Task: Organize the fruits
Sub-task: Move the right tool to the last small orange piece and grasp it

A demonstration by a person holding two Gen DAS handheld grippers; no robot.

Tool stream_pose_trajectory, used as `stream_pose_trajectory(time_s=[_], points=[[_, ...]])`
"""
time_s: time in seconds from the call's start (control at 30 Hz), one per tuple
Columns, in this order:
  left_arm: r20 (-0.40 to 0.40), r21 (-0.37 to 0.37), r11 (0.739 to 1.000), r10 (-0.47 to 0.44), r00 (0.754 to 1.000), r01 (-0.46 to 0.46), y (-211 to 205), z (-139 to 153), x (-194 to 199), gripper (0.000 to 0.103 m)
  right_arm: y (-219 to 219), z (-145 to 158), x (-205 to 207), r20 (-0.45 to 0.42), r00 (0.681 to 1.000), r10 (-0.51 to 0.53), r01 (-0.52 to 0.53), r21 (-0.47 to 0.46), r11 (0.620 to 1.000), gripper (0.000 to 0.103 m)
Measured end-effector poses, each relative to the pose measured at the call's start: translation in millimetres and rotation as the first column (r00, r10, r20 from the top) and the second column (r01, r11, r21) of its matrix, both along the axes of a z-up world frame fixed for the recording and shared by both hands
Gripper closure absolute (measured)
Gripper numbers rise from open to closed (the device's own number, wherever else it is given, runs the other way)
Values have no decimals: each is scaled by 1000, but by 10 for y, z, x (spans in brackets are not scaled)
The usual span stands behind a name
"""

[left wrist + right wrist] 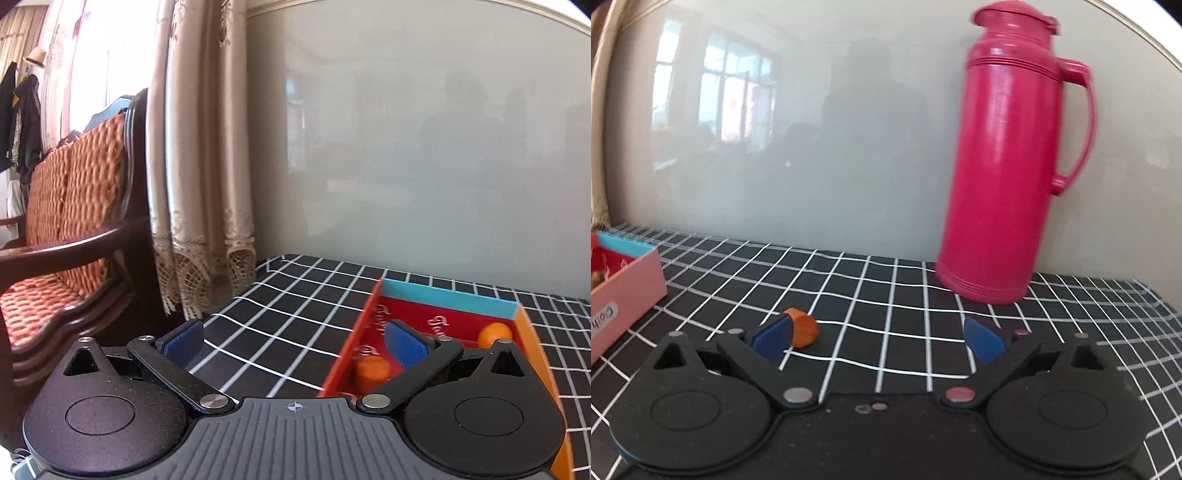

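Both grippers, left gripper (293, 341) and right gripper (879, 338), hold jaws wide, empty; one orange fruit (803, 328) beside the right's, a pink thermos (1008, 158) behind.

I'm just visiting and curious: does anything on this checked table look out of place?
One orange fruit piece lies alone on the checked cloth, beside the right gripper, whose open jaws hold nothing. Two similar orange pieces already sit inside the red box. Nothing looks spilled or damaged.

bright window (92, 55) glare, motion blur, fisheye-warped edges.
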State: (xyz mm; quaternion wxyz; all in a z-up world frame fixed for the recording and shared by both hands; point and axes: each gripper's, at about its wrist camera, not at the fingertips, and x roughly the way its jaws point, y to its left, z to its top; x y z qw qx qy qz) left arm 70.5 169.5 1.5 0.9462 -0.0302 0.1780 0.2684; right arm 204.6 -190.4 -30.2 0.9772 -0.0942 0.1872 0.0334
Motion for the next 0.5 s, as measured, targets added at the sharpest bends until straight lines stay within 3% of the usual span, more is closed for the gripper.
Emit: stream_pose_trajectory(time_s=[0.2, 0.5], points=[[-15, 2, 999, 44, 999, -44, 268, -27, -37, 0, 190, -92, 196, -56, 998, 36, -38, -33, 999, 29], [-28, -4, 996, 86, 996, -87, 555, -66, -83, 0, 400, -164, 401, -120, 990, 68, -68, 0, 998, 37]])
